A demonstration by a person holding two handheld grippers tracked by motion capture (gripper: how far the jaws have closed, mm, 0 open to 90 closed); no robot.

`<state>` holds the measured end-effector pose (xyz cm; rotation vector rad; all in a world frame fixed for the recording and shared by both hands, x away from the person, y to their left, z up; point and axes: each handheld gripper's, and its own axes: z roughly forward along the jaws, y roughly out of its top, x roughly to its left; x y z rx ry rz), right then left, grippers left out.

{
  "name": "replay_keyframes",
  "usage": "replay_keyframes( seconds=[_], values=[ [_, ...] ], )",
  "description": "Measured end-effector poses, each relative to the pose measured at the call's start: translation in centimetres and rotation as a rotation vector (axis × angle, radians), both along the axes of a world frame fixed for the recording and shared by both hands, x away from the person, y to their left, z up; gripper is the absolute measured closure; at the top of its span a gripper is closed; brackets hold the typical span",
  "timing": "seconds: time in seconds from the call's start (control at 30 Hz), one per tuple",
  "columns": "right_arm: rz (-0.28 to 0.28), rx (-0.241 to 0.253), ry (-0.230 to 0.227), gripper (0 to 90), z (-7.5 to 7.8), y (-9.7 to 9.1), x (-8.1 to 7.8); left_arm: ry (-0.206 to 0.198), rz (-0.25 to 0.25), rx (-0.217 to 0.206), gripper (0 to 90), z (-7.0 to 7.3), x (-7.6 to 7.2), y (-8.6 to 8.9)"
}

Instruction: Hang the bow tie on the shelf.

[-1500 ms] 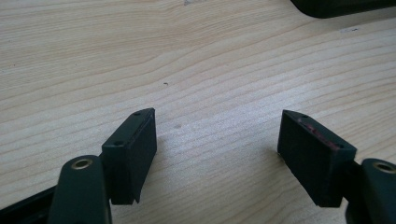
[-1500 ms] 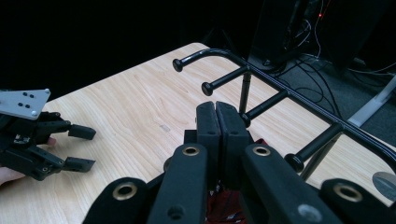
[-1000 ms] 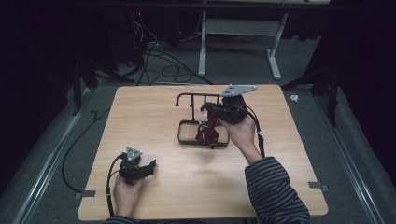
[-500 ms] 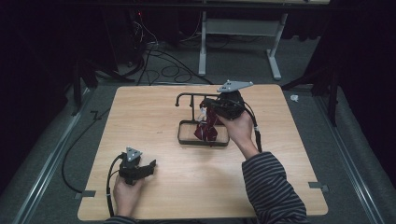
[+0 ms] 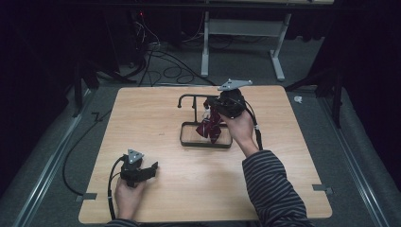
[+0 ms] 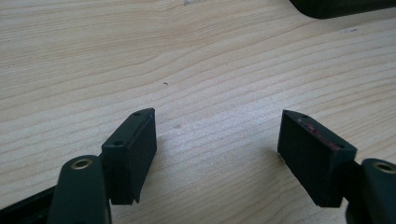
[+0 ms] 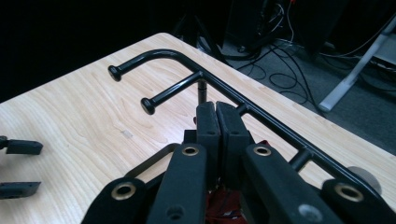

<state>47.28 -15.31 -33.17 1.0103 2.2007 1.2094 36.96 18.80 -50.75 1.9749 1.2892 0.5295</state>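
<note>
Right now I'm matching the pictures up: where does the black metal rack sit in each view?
High view: rack at the table's centre, beside the right gripper holding a red cloth.
Right gripper view: rack crosses the top, beyond the shut jaws.
Left gripper view: dark edge, top right, probably its base.
Shared landmark: the wooden table.

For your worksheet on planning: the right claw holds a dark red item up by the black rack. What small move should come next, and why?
Probably carry the red item toward a rack arm: the right claw is shut on it just below the arms.
</note>
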Motion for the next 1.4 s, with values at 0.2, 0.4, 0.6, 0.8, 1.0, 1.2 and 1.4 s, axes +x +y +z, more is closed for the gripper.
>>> replay_keyframes(
  seconds=[0.2,0.4,0.6,0.8,1.0,1.2,1.4],
  values=[
    [-0.017,-0.006,-0.006,90.0,-0.1,-0.1,0.3,-0.002,0.001,0.0,28.7,0.0,0.0,0.0],
    [-0.02,-0.006,-0.001,88.7,-0.2,0.0,0.5,-0.003,0.001,0.001,28.7,0.0,0.0,0.0],
    [-0.021,-0.003,0.001,85.4,-0.2,0.1,0.5,-0.003,0.001,0.002,28.7,0.0,0.0,0.0],
    [-0.015,0.001,-0.01,83.2,0.1,0.0,0.1,-0.003,0.001,0.002,28.7,0.0,0.0,0.0],
    [-0.018,0.011,-0.018,79.5,0.6,-0.6,-0.4,-0.002,0.001,0.002,28.7,0.0,0.0,0.0],
    [-0.022,0.027,-0.023,76.5,0.9,-1.4,-1.1,-0.002,0.0,0.001,28.7,0.0,0.0,-0.1],
    [-0.031,0.033,-0.025,74.5,0.9,-2.6,-1.7,-0.002,0.0,0.003,28.7,0.0,0.0,-0.1]
  ],
)
